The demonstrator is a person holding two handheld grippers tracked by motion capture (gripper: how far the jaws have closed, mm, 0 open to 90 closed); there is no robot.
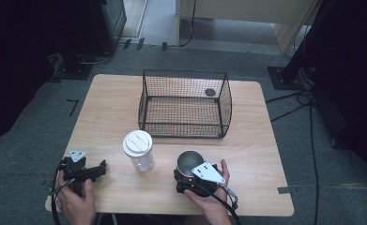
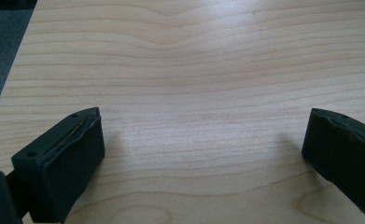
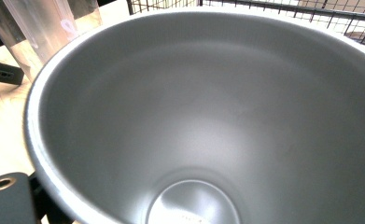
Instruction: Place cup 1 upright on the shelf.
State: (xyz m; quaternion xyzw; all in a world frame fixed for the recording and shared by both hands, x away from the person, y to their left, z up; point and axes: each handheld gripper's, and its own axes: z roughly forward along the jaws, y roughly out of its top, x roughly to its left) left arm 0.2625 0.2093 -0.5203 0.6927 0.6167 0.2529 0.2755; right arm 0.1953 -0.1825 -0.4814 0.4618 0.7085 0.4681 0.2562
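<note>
Nearest, at about seven o'clock on the wooden table [image 1: 110, 93], the left gripper [image 1: 101, 168] is lying with its jaws spread wide over bare wood. At five o'clock the right gripper [image 1: 187, 180] is holding one metal cup [image 1: 189, 161], mouth up and nothing inside; its jaws are hidden, so their grip cannot be told. One clear lidded tumbler [image 1: 139, 151] is standing upright toward center. At twelve o'clock, one wire basket [image 1: 185, 104] is sitting without contents.

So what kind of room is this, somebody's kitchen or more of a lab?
More likely a lab or recording space than a kitchen: a small wooden table stands on grey carpet, cables trail over the floor beside a dark equipment stand, and a person holds a sensor-fitted gripper in each hand.
</note>
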